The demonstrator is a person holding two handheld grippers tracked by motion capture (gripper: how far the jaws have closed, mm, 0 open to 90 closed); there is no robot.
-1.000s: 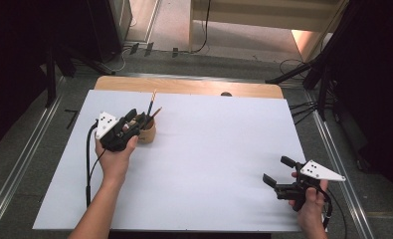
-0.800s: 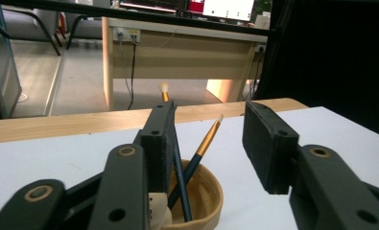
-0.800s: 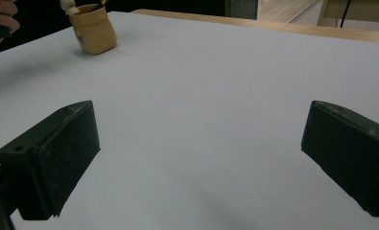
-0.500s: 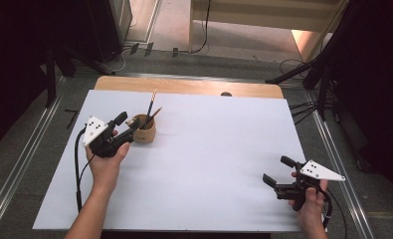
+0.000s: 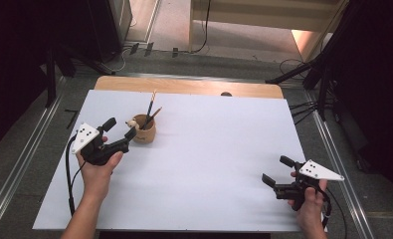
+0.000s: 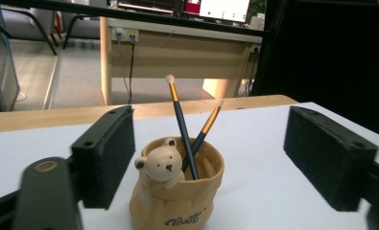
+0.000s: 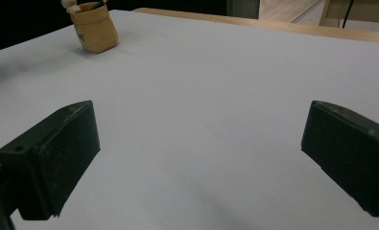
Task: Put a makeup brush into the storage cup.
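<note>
Since the earlier frames the left gripper has backed off the holder toward the near-left, jaws now wide apart and empty, the holder just ahead of them; the right gripper stays put at the near right, jaws also spread wide with nothing between.

Surface: one white sheet over a wood top, bare apart from the holder at far left.

Holder: one tan sack-shaped pot with a small bear figure on its rim, standing upright. Looks light and likely hard, maybe ceramic, so tippable and possibly breakable. Best hold judged to be across the belly below the rim, jaws either side, clear of the bear.

Pencils: two, dark with gold ferrules, crossed inside, leaning. Thin, stiff, light; loose in the pot, so they may shift or fall if it tilts.
</note>
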